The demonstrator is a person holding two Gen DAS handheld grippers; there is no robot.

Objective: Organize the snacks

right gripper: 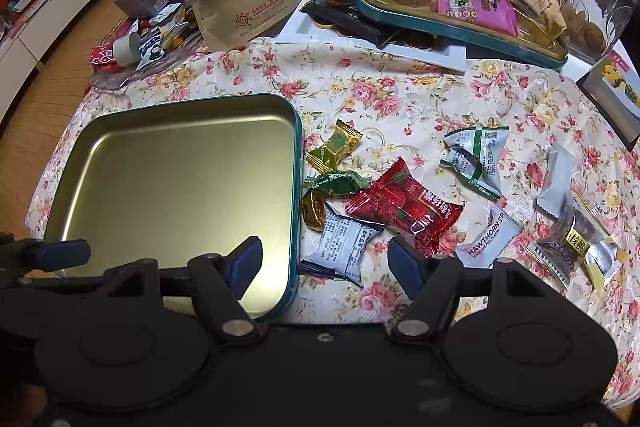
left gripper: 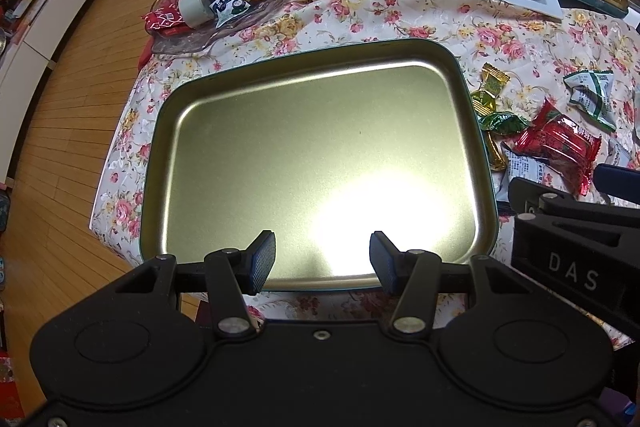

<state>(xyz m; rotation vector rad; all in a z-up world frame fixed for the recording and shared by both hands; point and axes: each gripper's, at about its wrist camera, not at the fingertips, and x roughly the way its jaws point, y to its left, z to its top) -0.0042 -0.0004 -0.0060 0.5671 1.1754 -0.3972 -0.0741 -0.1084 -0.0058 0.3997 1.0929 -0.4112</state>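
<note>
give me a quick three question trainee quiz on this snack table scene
1. True or false: the gold-lined teal metal tin tray already holds snacks.
2. Which lies closest to the right gripper? A) red foil snack packet B) white packet with black print C) white and green crumpled packet
3. Fill in: the left gripper hovers over the ____.

Key: 1 false; 2 B; 3 tray

Floral-clothed table point(right gripper: 400, 99): empty tin tray point(right gripper: 180, 179) near left, loose wrapped snacks point(right gripper: 404, 207) right, clutter far.
</note>
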